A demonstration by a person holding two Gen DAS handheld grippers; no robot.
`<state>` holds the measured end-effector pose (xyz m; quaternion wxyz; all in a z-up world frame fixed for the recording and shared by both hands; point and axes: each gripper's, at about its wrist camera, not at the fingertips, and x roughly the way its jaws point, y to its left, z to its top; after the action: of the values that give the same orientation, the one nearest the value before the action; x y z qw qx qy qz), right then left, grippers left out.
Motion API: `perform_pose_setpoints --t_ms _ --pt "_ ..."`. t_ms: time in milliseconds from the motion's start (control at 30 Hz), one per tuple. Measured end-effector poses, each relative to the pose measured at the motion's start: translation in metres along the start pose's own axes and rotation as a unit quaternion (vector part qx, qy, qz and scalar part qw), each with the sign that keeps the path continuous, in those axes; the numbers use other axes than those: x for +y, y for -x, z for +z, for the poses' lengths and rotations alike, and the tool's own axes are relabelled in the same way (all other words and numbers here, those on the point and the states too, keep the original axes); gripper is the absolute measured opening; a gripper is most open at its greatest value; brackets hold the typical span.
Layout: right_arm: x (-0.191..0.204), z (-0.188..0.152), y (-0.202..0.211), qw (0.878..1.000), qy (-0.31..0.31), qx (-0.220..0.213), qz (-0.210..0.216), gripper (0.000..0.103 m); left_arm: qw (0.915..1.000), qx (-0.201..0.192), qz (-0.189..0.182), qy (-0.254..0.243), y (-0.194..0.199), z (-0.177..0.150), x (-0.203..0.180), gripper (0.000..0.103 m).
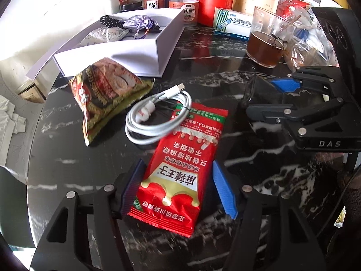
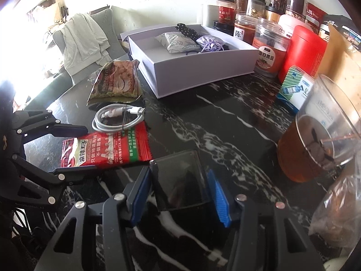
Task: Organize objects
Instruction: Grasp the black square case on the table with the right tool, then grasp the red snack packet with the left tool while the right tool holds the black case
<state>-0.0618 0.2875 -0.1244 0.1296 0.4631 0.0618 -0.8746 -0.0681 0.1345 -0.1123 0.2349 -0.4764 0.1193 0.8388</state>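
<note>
A red snack packet (image 1: 180, 160) lies on the black marble table (image 1: 225, 63); my left gripper (image 1: 178, 188) straddles its near end with blue pads on both sides, touching or nearly so. It also shows in the right wrist view (image 2: 106, 151). My right gripper (image 2: 179, 194) is shut on a dark transparent square box (image 2: 180, 178), seen from the left wrist view too (image 1: 259, 94). A coiled white cable (image 1: 155, 117) lies partly on the red packet. A brown-green snack bag (image 1: 103, 92) lies left of it. An open white box (image 2: 194, 67) holds several pouches.
A glass of brown tea (image 2: 315, 140) stands at the right, close to the right gripper. A plastic bag (image 2: 338, 203) lies beside it. Jars, a red canister (image 2: 302, 52) and a medicine carton (image 2: 295, 85) line the back. A chair with clothes (image 2: 83, 43) stands beyond the table.
</note>
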Motion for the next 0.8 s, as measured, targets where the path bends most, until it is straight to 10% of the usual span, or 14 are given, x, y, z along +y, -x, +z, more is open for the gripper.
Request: perform_pose_setpoints --t_ms 567,800 --pt "0.023 -0.043 0.035 1.000 0.001 -0.002 0.003 0.049 0.9999 -0.004 0.008 0.014 0.025 -0.038 -0.025 0.056" --pt "0.023 -0.051 0.033 1.000 -0.010 0.006 0.002 0.049 0.9999 -0.010 0.007 0.012 0.016 -0.029 -0.032 0.069"
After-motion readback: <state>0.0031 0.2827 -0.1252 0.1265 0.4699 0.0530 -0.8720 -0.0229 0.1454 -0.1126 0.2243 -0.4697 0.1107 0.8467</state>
